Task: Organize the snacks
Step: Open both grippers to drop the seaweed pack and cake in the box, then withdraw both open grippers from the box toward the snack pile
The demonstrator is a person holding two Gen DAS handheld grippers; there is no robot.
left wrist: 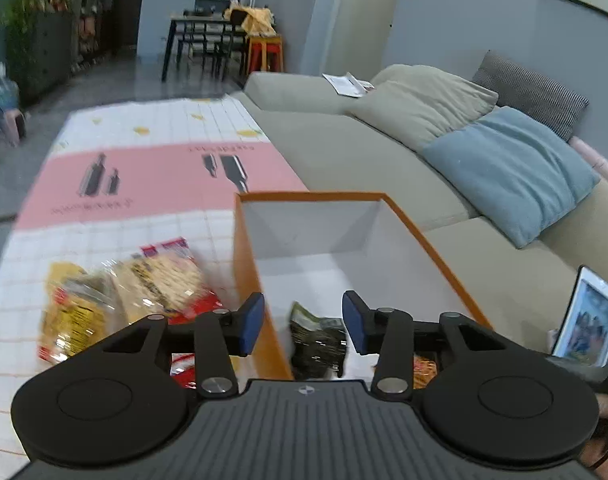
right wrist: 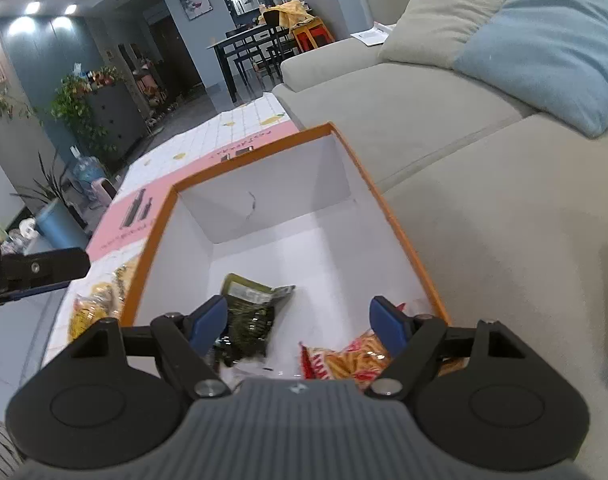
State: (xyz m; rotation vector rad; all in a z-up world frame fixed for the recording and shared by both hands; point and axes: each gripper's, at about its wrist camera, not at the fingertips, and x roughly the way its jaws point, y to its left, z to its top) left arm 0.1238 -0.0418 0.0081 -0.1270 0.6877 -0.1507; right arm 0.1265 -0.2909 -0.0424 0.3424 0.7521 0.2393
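Two snack packets already lie inside the orange box: a dark green packet near the middle of its white floor and a red-and-yellow packet at the near right corner. At least two more, yellow-and-red snack bags, wait outside on the checked mat just beside the box's left wall, so the sorting looks roughly half done, with those bags left to move in.

The left gripper tilts downward over the box's near left wall, one blue pad outside the wall and the other above the box floor. Its jaws stand partly apart and grip nothing; the dark green packet lies below and beyond them, untouched as far as the view shows. The bags on the mat are blurred in this view.

The right gripper also points down into the box from its near end, jaws wide apart and empty, the two packets lying under and between its pads. The box sits on the mat right against a beige sofa carrying a blue cushion. A person's hand shows only at the left view's lower right edge.
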